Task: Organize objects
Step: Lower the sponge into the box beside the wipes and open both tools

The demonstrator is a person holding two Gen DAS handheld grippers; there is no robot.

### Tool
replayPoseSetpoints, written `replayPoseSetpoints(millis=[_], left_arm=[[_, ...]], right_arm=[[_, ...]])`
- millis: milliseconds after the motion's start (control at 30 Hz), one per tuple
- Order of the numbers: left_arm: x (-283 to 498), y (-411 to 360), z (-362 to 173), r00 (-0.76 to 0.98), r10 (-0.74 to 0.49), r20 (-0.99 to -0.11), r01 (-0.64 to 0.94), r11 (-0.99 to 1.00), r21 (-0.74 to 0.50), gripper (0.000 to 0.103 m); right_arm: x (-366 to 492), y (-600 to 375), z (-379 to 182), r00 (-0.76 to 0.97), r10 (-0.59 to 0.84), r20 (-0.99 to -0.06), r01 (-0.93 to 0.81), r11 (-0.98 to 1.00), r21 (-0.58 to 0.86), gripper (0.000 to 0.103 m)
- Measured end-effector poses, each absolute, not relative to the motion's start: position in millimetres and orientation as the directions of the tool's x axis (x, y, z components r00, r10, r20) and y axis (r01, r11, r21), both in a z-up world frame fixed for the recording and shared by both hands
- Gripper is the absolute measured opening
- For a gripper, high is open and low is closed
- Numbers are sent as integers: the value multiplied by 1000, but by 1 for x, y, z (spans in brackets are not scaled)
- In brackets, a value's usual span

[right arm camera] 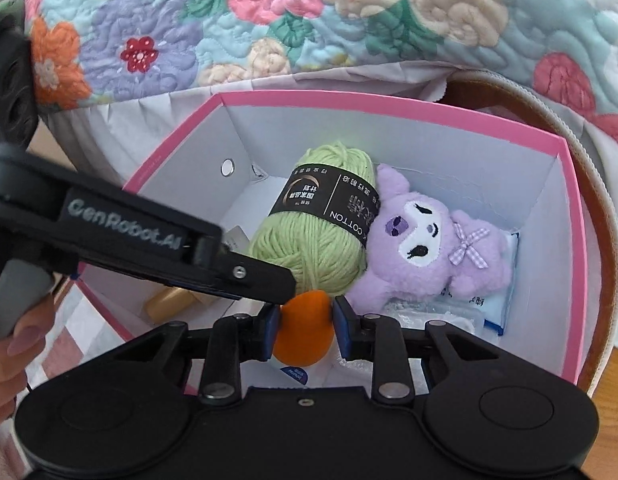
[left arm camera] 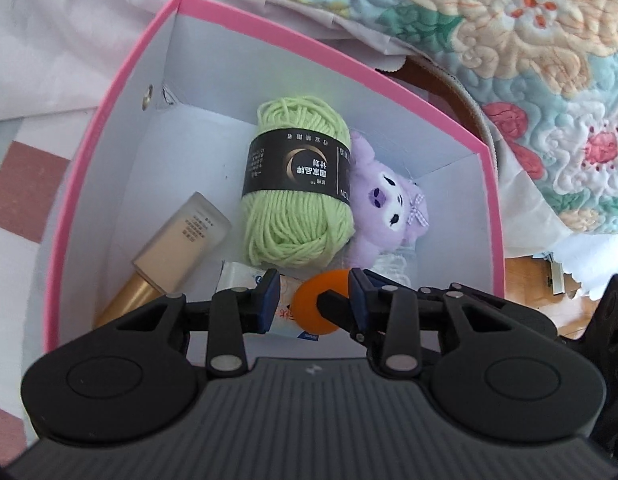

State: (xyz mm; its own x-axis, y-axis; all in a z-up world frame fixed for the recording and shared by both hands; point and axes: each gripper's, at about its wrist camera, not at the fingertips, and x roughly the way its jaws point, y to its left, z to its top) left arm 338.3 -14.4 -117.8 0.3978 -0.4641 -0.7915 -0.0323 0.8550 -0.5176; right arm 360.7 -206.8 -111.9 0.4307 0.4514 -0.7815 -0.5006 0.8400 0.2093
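An orange egg-shaped sponge (right arm camera: 305, 336) hangs low inside the pink box (right arm camera: 389, 114), over a tissue packet (right arm camera: 293, 374). My right gripper (right arm camera: 308, 328) is shut on it, a blue pad pressing each side. My left gripper (left arm camera: 313, 300) is open, its jaws a little apart around the sponge (left arm camera: 305, 312). The right pad is against the sponge, while the left pad stands clear of it. In the right wrist view the left gripper (right arm camera: 287, 282) reaches in from the left, its tip at the sponge's top. One black right-gripper finger (left arm camera: 331, 300) crosses the sponge in the left wrist view.
Inside the box (left arm camera: 109, 152) lie a green yarn ball (left arm camera: 297, 208), a purple plush (left arm camera: 389, 208), a gold-capped cosmetic tube (left arm camera: 177, 248) and a tissue packet (left arm camera: 241, 276). A flowered quilt (right arm camera: 269, 20) is bunched behind. A hand (right arm camera: 17, 344) holds the left gripper's handle.
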Motion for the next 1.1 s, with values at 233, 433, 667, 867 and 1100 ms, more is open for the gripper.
replayPoseSetpoints(millis=[233, 433, 667, 867, 1100], left_arm=[[326, -11, -101, 419, -394, -818, 3, 902, -432, 39], [321, -8, -95, 445, -391, -806, -2, 899, -437, 40], [313, -5, -81, 491, -337, -803, 8, 924, -383, 41], [309, -1, -83, 487, -298, -821, 1, 940, -341, 47], [297, -2, -74, 488, -249, -836, 4, 959, -283, 63]], right_arm=[[357, -215, -113, 427, 455, -781, -461, 853, 245, 39], [355, -208, -121, 420, 488, -765, -485, 833, 266, 31], [380, -214, -125, 373, 553, -745, -344, 828, 443, 30], [378, -202, -123, 429, 456, -780, -363, 878, 313, 47], [357, -200, -104, 499, 393, -773, -421, 889, 180, 51]])
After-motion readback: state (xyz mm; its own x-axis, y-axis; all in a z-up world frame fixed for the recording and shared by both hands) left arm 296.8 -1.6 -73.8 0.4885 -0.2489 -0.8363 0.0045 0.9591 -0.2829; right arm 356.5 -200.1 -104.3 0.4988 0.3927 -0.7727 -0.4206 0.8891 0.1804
